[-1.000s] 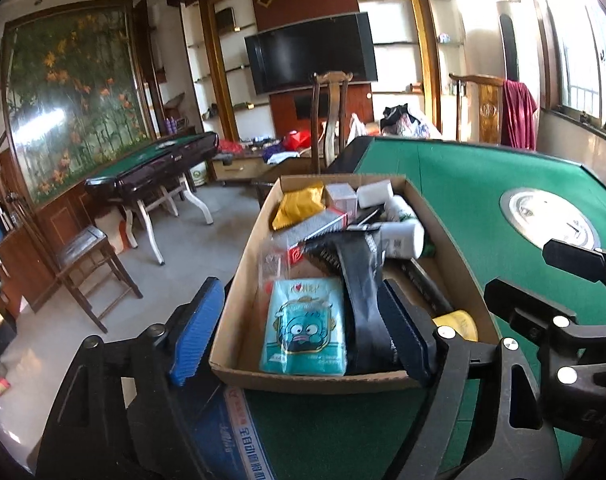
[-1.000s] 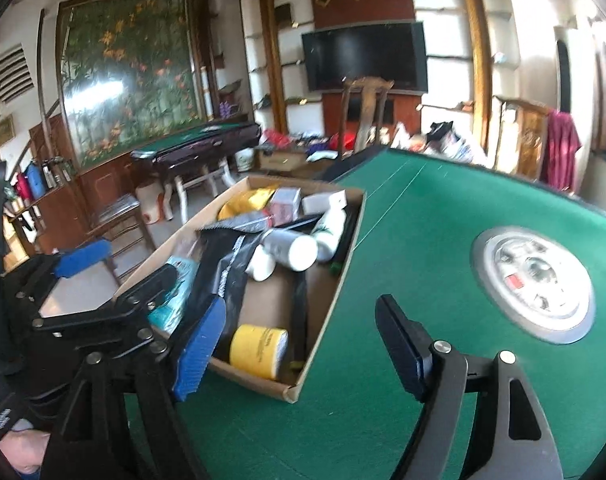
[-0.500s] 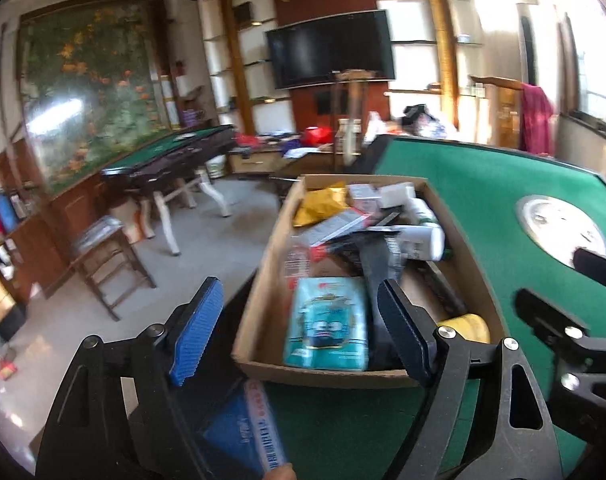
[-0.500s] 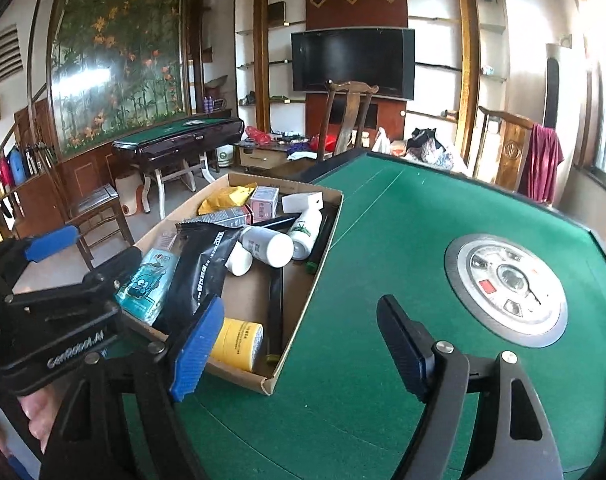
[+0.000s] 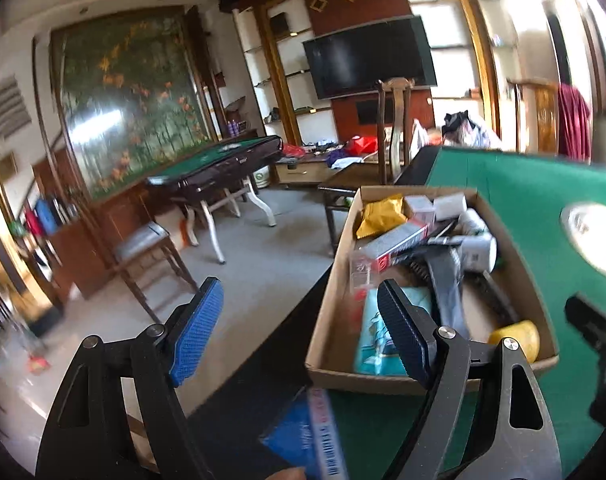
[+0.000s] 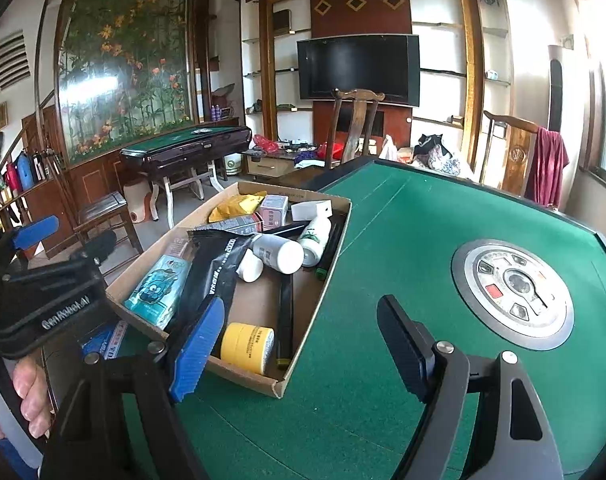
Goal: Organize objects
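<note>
Blurred, edge-cut blue packet (image 5: 315, 432), perhaps.

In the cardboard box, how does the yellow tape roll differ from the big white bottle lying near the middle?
The yellow roll of tape is short and squat; the large white plastic bottle is longer, with a wide white cap. The tape roll sits at the near end of the open cardboard box, on its bare floor; the bottle lies further back, among other items, beside a smaller white bottle with a green print. Both lie on their sides, untouched by either tool.
</note>
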Motion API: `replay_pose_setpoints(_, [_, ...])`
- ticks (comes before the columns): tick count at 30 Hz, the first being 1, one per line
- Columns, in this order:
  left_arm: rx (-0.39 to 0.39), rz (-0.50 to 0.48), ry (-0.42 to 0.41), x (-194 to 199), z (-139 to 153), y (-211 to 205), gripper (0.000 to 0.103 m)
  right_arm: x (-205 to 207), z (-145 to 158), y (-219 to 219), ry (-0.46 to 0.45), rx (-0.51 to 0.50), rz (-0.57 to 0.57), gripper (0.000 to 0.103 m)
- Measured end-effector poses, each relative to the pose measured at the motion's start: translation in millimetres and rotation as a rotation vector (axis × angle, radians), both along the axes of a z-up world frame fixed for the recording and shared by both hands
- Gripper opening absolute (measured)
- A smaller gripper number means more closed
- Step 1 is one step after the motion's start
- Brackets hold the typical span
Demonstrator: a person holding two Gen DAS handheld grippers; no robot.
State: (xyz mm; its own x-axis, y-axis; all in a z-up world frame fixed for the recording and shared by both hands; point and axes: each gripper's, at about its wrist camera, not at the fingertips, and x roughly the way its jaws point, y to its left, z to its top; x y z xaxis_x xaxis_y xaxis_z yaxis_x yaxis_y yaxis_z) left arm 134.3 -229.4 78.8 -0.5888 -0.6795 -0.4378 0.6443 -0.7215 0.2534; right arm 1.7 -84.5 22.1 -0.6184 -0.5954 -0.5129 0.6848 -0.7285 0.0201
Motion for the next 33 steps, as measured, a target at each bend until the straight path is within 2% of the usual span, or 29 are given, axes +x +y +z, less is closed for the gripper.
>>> replay_pose_setpoints(2, [-0.033,-0.020,-0.033,-3.1,-6.9,3.6,0.080,1.0,-0.4,-0.6,0.005,0.003,0.007,0.079])
replay_pose_setpoints(6, [0.011,-0.075,-0.025,-1.8,-13.3,5.3,0.080,2.4,-1.1,-2.2,0.007,0.006,0.020,0.079])
replay_pose_setpoints(19, [0.018,-0.094,-0.035,-6.1,-18.4,9.5,0.080,3.0,-2.7,-4.5,0.003,0.008,0.033,0.079])
replay_pose_setpoints(30, [0.067,-0.142,-0.018,-1.4,-20.5,6.8,0.080,1.8,-4.7,-6.1,0.001,0.002,0.039,0.079])
replay_pose_setpoints(33, [0.056,-0.135,-0.009,-0.3,-19.6,7.3,0.080,2.1,-5.4,-7.0,0.003,0.000,0.039,0.079])
